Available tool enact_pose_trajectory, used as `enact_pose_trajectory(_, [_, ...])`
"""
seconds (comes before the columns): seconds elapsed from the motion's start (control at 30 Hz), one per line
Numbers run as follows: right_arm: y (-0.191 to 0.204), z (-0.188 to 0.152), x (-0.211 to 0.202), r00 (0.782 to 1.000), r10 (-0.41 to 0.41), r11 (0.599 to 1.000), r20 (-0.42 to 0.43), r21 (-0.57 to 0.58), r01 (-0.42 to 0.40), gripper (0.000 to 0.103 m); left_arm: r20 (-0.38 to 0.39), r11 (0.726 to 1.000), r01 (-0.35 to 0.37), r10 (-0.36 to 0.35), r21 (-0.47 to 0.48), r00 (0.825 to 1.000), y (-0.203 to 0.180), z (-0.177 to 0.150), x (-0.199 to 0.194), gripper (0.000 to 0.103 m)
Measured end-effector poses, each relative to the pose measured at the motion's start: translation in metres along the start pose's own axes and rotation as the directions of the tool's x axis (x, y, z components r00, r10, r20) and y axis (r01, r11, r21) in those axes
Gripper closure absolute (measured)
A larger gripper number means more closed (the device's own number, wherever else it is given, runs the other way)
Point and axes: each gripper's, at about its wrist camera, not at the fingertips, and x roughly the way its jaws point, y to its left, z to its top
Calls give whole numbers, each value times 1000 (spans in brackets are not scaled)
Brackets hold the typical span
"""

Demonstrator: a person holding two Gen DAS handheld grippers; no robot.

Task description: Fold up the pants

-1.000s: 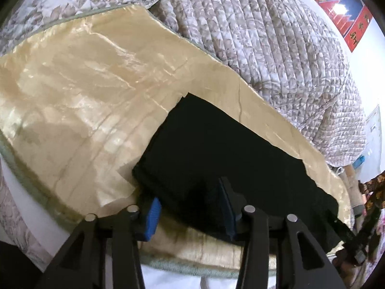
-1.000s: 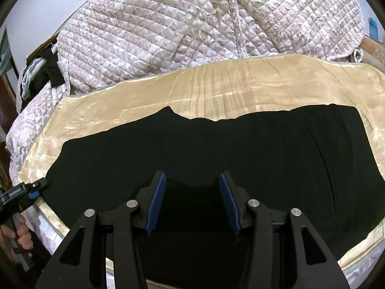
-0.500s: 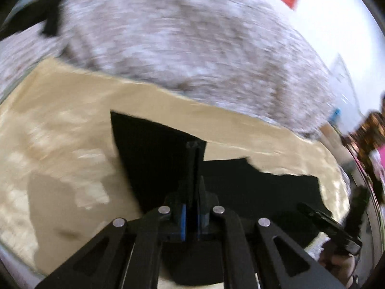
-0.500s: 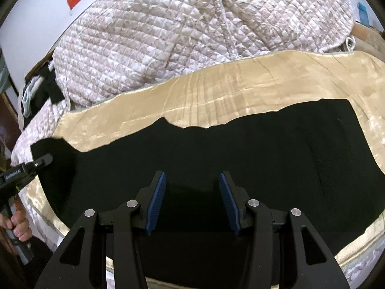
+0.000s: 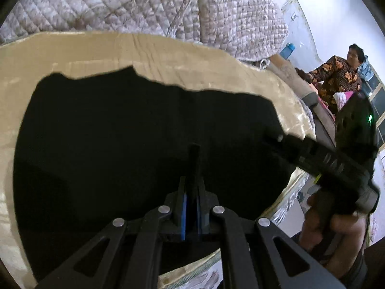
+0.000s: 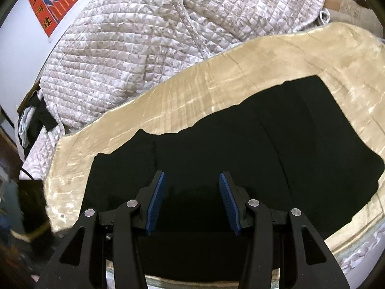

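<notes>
Black pants [image 6: 276, 159] lie lengthwise on a gold satin sheet [image 6: 216, 91] on the bed. My left gripper [image 5: 191, 180] is shut on a fold of the black cloth, which stands up between its blue pads [image 5: 184, 207]. It hangs over the wide part of the pants [image 5: 120, 132]. One leg end lies doubled over at the left [image 6: 120, 163]. My right gripper [image 6: 192, 192] is open just above the pants' near edge, its blue pads [image 6: 156, 200] apart with nothing pinched. In the left wrist view that right gripper [image 5: 281, 141] reaches in from the right, gripped by a hand [image 5: 336, 226].
A quilted bedspread [image 6: 168, 36] is heaped behind the sheet. Dark clothes [image 6: 41, 115] lie at the far left by the wall. A person in a patterned shirt [image 5: 336, 77] sits beyond the bed's right end, near cardboard boxes [image 6: 349, 7]. The bed edge runs close below both grippers.
My left gripper closed on the leg end and carried it rightwards across the pants, rolling as it went. The right gripper shifted slightly and stayed open.
</notes>
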Motion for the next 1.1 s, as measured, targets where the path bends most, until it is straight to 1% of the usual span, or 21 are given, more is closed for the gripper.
enact_pose_trajectory(0.1, [4,-1,4,999,45,999,-19,3,-45,56,5,1000,19,-19,16,1000,-1,1,-9,96])
enact_pose_trajectory(0.17, [6,-2,8,996,83,997,-31,5,-83,56,-5,998,51,-51,38,999,-3,3,-16,95])
enact_pose_trajectory(0.23, [10,-3,14,989,137,991,-52,11,-137,56,-24,995,99,-98,35,995,-2,6,-24,89])
enact_pose_trajectory(0.27, [12,-3,17,985,163,987,-63,16,-163,56,-22,991,125,-124,42,992,-2,6,-31,88])
enact_pose_trajectory(0.3, [14,-4,20,979,189,982,-74,19,-188,56,-11,990,132,-132,47,991,0,7,-40,84])
enact_pose_trajectory(0.33, [16,-5,24,974,208,978,-86,19,-208,56,9,990,130,-131,58,991,2,10,-49,78])
enact_pose_trajectory(0.4, [20,-4,35,967,225,974,-115,17,-225,56,71,993,87,-93,80,993,11,18,-71,71])
enact_pose_trajectory(0.47, [22,-1,47,962,235,972,-141,20,-235,56,121,997,-14,5,73,993,28,31,-84,70])
enact_pose_trajectory(0.57, [27,1,64,953,245,969,-178,17,-246,56,131,993,-118,114,21,985,57,46,-88,70])
enact_pose_trajectory(0.67, [32,4,74,948,259,965,-184,1,-263,56,149,988,-151,154,-27,977,80,51,-92,70])
enact_pose_trajectory(0.7, [35,5,77,944,273,960,-186,-10,-280,56,158,987,-156,161,-40,974,87,52,-91,70])
enact_pose_trajectory(0.77, [40,7,85,942,274,957,-195,-39,-286,56,158,984,-166,175,-66,972,98,50,-91,70])
enact_pose_trajectory(0.87, [43,9,91,938,279,955,-206,-43,-293,56,138,981,-181,189,-68,972,105,47,-85,70])
enact_pose_trajectory(0.9, [44,9,90,932,292,951,-213,-36,-306,56,136,981,-184,191,-61,972,104,45,-84,70])
enact_pose_trajectory(0.97, [50,5,92,904,349,931,-245,-20,-365,63,140,980,-192,196,-43,970,101,46,-83,70])
enact_pose_trajectory(1.0, [54,2,93,902,347,930,-256,-33,-367,63,145,980,-197,200,-36,969,98,45,-84,70])
enact_pose_trajectory(1.03, [57,0,94,908,331,933,-256,-56,-355,66,151,979,-199,202,-31,968,97,44,-86,70])
enact_pose_trajectory(1.07, [58,-1,94,918,308,939,-251,-73,-336,82,155,979,-203,204,-23,967,96,44,-86,70])
enact_pose_trajectory(1.1, [56,0,96,924,290,947,-248,-64,-314,93,157,978,-210,210,-17,965,95,44,-86,70])
